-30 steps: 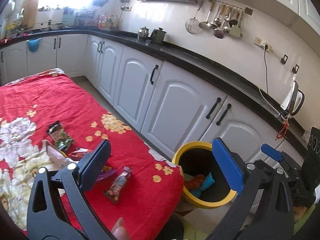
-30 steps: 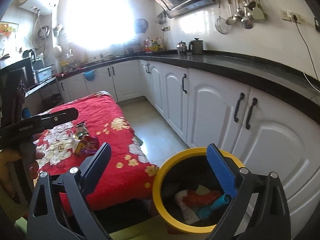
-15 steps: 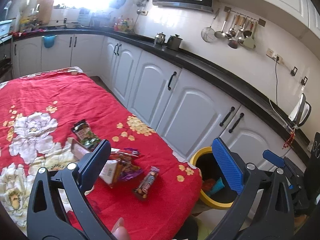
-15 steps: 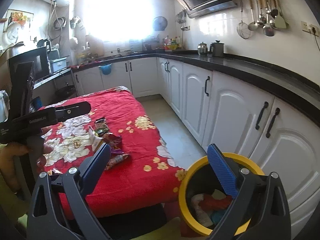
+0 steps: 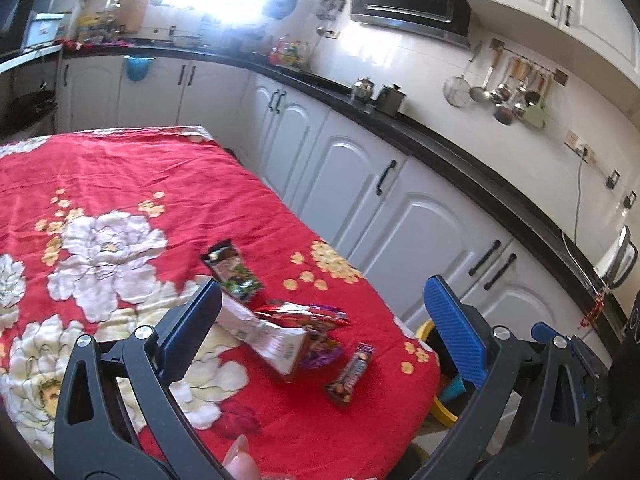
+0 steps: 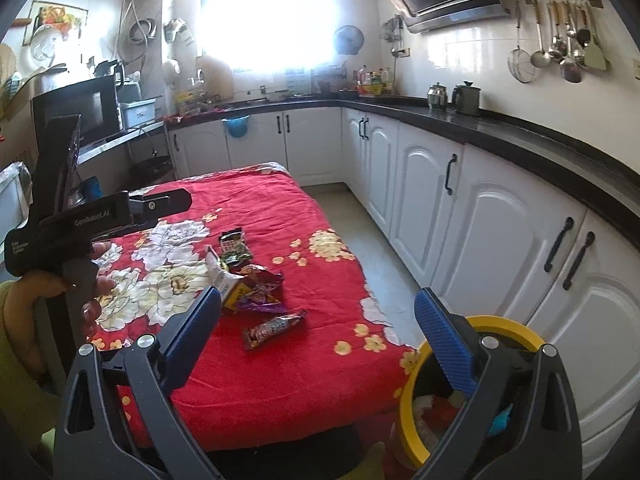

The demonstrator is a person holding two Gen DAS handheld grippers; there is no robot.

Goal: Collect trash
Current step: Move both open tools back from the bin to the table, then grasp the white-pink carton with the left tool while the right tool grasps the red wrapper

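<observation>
Nearest the lenses, both claws were held wide apart with nothing between their blue pads: the left gripper [image 5: 322, 330] above the table's near end, the right gripper [image 6: 318, 330] over the table's corner and the bin. The left tool, gripped by a hand [image 6: 52, 292], could also be seen from the right wrist view. Just beyond, on the red floral cloth [image 5: 120, 172], the trash was gathered in a loose cluster: a candy bar wrapper [image 6: 274, 326] lay nearest the table's edge, a torn white carton [image 5: 260, 332] touched crumpled red and purple wrappers [image 6: 260, 286], and a dark green snack packet [image 5: 232, 270] lay just past them. A yellow-rimmed bin [image 6: 500, 326], already holding scraps, stood on the floor beside the table's corner. Farther off, white cabinets [image 6: 432, 184] were ranged under a black counter.
</observation>
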